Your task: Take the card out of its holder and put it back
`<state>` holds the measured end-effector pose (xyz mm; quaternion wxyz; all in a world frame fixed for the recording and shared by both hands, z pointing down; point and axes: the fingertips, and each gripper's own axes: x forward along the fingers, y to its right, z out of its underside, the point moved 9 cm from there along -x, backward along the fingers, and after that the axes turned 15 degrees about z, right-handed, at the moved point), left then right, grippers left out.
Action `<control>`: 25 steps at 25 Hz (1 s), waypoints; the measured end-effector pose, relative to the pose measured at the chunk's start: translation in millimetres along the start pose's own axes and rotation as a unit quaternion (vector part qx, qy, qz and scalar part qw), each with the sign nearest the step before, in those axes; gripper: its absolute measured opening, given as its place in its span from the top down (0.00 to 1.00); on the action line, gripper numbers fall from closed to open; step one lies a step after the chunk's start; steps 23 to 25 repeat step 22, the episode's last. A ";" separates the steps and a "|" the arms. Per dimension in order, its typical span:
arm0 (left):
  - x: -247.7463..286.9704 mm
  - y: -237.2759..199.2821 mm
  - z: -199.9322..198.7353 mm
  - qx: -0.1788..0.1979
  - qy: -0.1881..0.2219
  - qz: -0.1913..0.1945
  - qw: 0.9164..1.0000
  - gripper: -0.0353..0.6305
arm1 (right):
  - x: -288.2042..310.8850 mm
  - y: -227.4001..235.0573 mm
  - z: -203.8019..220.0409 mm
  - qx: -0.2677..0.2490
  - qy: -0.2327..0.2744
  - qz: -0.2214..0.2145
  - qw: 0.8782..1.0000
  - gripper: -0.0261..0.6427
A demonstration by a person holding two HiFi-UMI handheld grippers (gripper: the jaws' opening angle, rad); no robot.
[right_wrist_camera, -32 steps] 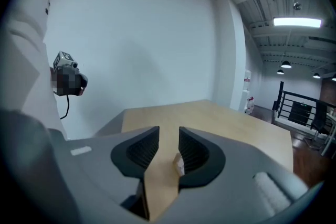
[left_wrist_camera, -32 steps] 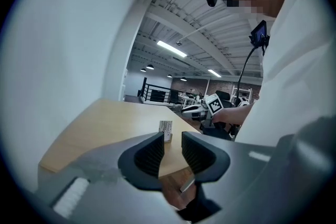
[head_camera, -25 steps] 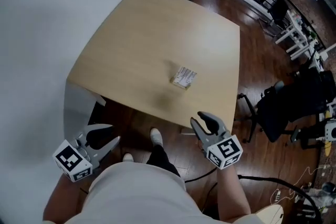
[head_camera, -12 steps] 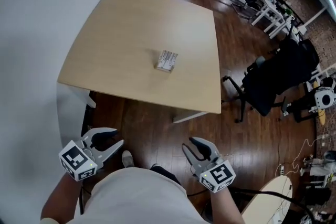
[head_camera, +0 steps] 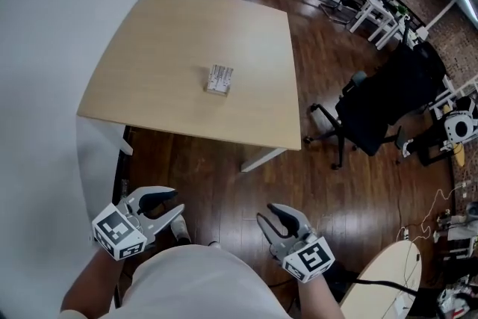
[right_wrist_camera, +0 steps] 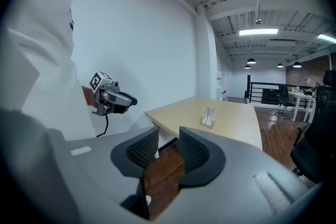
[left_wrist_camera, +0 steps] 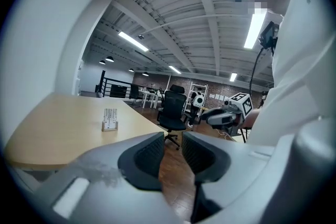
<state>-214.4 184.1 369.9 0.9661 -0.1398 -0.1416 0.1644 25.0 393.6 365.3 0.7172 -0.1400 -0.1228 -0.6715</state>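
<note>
Left gripper (head_camera: 179,203) and right gripper (head_camera: 267,214), jaws narrowly apart, hold nothing; the card holder (head_camera: 219,79) stands on the tabletop (head_camera: 164,48) at 12 o'clock.

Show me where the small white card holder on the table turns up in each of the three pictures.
Head view: the small white card holder stands left of centre, in the upper half.
Left gripper view: the holder is left of centre, mid-height.
Right gripper view: the holder is right of centre, mid-height.
Shared landmark: the light wooden table it stands on.
</note>
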 end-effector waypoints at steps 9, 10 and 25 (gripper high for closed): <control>24.0 52.4 6.5 0.001 -0.006 0.000 1.000 0.78 | -39.7 6.9 22.0 -0.001 0.002 -0.006 1.000 0.78; 24.9 56.8 8.1 0.001 -0.008 -0.001 1.000 0.78 | -42.7 7.1 23.5 -0.002 0.003 -0.009 1.000 0.78; 19.8 88.9 13.0 0.012 -0.002 -0.020 1.000 0.78 | -58.5 3.3 24.9 -0.022 0.013 -0.030 0.999 0.78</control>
